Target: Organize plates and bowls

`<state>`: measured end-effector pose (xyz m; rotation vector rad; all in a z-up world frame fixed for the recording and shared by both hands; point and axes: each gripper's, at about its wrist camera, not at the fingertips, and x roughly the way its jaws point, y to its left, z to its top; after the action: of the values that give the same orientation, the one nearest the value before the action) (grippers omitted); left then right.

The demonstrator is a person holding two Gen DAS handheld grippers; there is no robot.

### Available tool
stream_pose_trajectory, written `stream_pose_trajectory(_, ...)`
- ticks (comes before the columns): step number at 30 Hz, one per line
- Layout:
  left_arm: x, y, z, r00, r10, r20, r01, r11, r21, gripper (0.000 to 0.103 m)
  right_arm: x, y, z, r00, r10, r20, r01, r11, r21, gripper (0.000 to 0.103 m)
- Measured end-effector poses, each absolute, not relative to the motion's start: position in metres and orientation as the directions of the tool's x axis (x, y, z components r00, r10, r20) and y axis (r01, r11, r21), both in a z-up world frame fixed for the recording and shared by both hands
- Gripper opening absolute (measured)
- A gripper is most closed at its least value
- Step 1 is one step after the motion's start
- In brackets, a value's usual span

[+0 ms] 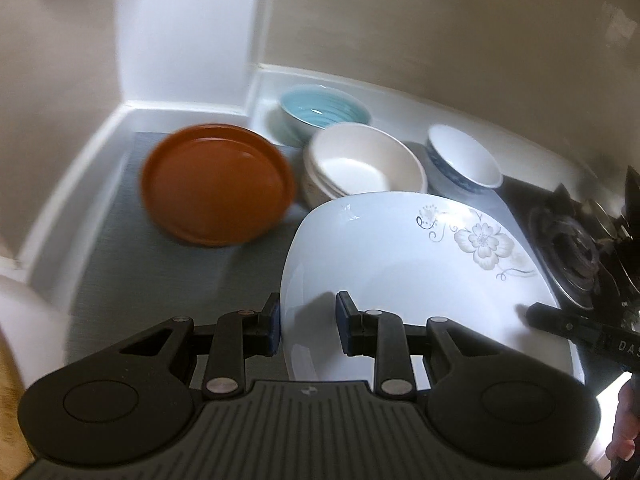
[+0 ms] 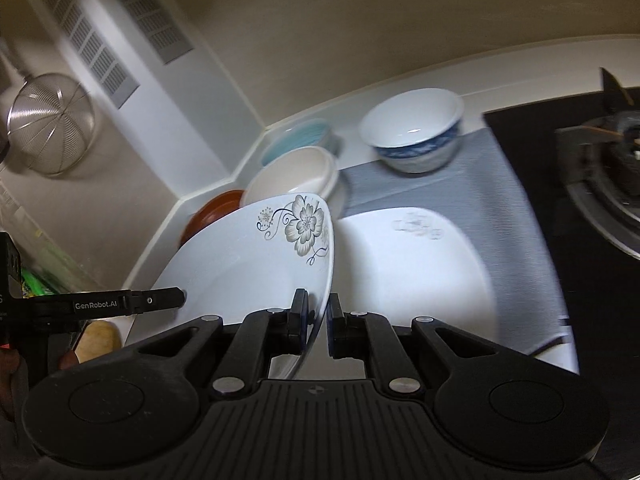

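Observation:
A white square plate with a flower print (image 1: 400, 272) (image 2: 248, 256) is held tilted above the counter. My right gripper (image 2: 318, 320) is shut on its right rim. My left gripper (image 1: 308, 324) straddles its left rim with the jaws apart, the left finger outside the rim. A second white flower plate (image 2: 416, 264) lies flat on the grey mat (image 2: 472, 176) below. Behind stand an orange plate (image 1: 216, 190), stacked cream bowls (image 1: 364, 164), a teal bowl (image 1: 320, 110) and a blue-patterned white bowl (image 1: 464, 160) (image 2: 416, 128).
A black gas hob with burner (image 1: 576, 248) (image 2: 616, 168) lies to the right. White walls enclose the corner behind the dishes. A metal strainer (image 2: 48, 124) hangs on the left wall. A wooden object (image 2: 98, 338) sits at lower left.

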<state>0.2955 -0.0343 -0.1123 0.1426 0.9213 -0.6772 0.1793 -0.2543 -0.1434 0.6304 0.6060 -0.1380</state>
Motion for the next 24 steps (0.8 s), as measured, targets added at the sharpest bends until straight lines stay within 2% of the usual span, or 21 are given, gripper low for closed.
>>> stream_pose_trajectory(10,0.28,-0.077,-0.131,0.363,-0.473,-0.803,0.62,0.766,-0.171,0.032,0.152,-0.297,-0.164,0.799,0.03,-0.6,0.361,0.774,0.52,0.01)
stream_pose_trajectory(24,0.276,-0.09,-0.142,0.362,-0.442,-0.821,0.611,0.777,-0.149,0.032,0.151,-0.313,-0.179,0.788,0.046,-0.615,0.367,0.766,0.528,0.01)
